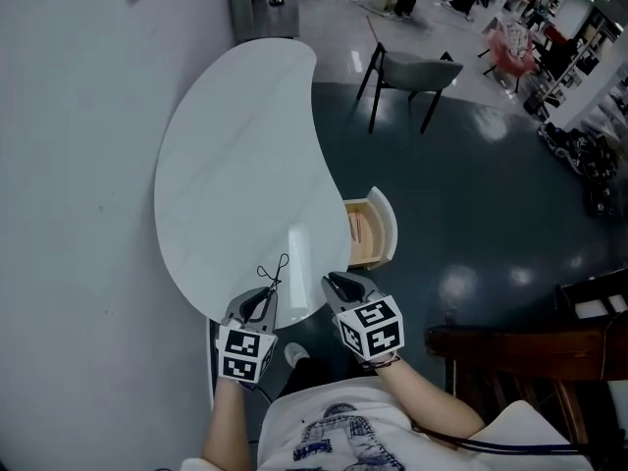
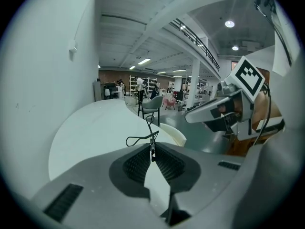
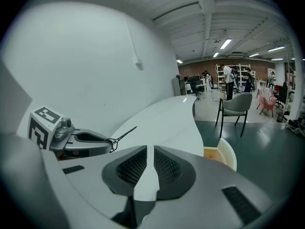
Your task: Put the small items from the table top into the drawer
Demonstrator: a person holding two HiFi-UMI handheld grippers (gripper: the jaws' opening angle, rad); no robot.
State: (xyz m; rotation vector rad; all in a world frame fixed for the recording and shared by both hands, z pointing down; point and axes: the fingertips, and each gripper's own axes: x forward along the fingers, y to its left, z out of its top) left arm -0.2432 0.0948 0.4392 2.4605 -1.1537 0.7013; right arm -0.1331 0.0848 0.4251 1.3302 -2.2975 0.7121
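1. Your left gripper (image 1: 265, 298) pinches a thin black wire tool (image 1: 275, 271) above the table's (image 1: 235, 165) near edge.
2. Your right gripper (image 1: 335, 282) hangs just beside it, jaws nearly together, empty.
3. Open drawer (image 1: 386, 226) juts from the table's right edge.

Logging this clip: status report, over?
Left gripper shut on thin black wire item. Right gripper empty, jaws narrowly apart. Drawer open, nothing blocking it.
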